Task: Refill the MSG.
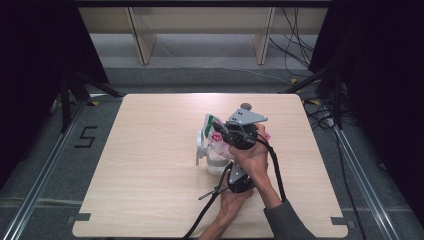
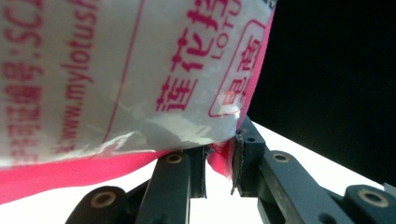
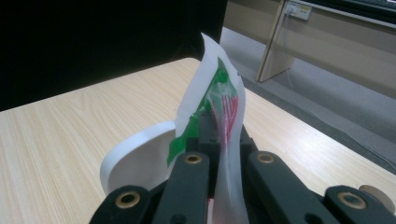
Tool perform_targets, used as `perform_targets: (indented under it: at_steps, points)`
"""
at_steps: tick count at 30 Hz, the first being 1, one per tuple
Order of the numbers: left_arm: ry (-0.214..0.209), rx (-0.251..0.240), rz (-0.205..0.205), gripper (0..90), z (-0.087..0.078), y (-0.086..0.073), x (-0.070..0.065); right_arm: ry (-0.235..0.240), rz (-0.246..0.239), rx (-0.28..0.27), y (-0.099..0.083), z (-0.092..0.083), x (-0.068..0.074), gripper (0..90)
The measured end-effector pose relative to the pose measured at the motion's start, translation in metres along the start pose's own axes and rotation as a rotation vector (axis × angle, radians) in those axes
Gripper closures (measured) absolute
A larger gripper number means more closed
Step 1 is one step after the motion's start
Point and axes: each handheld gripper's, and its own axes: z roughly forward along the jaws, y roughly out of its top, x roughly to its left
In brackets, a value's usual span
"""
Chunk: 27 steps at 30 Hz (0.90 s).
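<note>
Bag (image 2: 140, 79) | translucent, pink-edged, red print, green top | both grippers' fingers pinch it

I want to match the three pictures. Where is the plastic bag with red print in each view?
High view: plastic bag at table centre, above the white cup.
Left gripper view: upper left, bottom edge between the jaws.
Right gripper view: centre, pinched upright.
Shared landmark: wooden table.
</note>
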Motion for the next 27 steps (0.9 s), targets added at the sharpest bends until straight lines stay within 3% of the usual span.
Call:
perform_targets:
  at_steps: [6, 7, 8, 9, 10, 11, 12, 13, 18, 21, 24, 25, 27]
  points:
    - [0.004, 0.003, -0.004, 77.6, 0.0003, 0.0001, 0.0007, -0.009, -0.006, 0.001, -0.0009, 0.0024, 0.0014, 88.9]
    - [0.003, 0.002, -0.005, 77.6, -0.0001, 0.0, 0.001, -0.009, -0.028, 0.004, -0.0002, 0.002, 0.0005, 88.9]
    - [0.003, 0.004, -0.006, 77.6, -0.0003, 0.0001, 0.0013, -0.009, 0.006, -0.003, -0.0005, 0.0021, 0.0017, 88.9]
    - [-0.024, 0.009, -0.007, 77.6, 0.001, 0.0003, 0.0021, -0.013, 0.011, -0.011, -0.0007, 0.0018, 0.0014, 88.9]
    - [-0.001, 0.006, -0.01, 77.6, 0.0, 0.0004, 0.0017, -0.01, 0.011, -0.009, -0.0006, 0.0013, 0.0017, 88.9]
    - [-0.036, 0.007, -0.006, 77.6, 0.002, 0.0004, 0.0021, -0.014, 0.001, -0.015, -0.0007, 0.0016, 0.0013, 88.9]
    - [-0.005, 0.002, -0.007, 77.6, 0.0009, 0.0, 0.0008, -0.013, 0.001, -0.009, -0.0009, 0.0017, 0.0021, 88.9]
    - [-0.002, 0.002, -0.009, 77.6, 0.0006, -0.0003, 0.0007, -0.016, -0.022, -0.001, -0.0006, 0.0016, 0.0005, 88.9]
    - [0.001, 0.001, -0.005, 77.6, 0.0, 0.0002, 0.001, -0.009, 0.025, -0.006, -0.0008, 0.001, 0.0036, 88.9]
    - [0.002, 0.005, -0.006, 77.6, -0.0001, 0.0, 0.0013, -0.002, -0.014, 0.002, -0.0009, 0.0027, 0.0011, 88.8]
    - [0.004, -0.001, -0.004, 77.6, -0.0003, 0.0003, 0.0012, -0.006, -0.015, -0.012, -0.0004, 0.0025, 0.0021, 88.8]
    - [0.005, 0.003, -0.004, 77.6, -0.0002, 0.0003, 0.0014, 0.002, 0.007, 0.001, -0.0002, 0.0013, 0.0028, 88.8]
    - [0.005, 0.002, -0.004, 77.6, 0.0, 0.0, 0.0012, -0.004, -0.013, -0.008, -0.0007, 0.0027, 0.0015, 88.8]
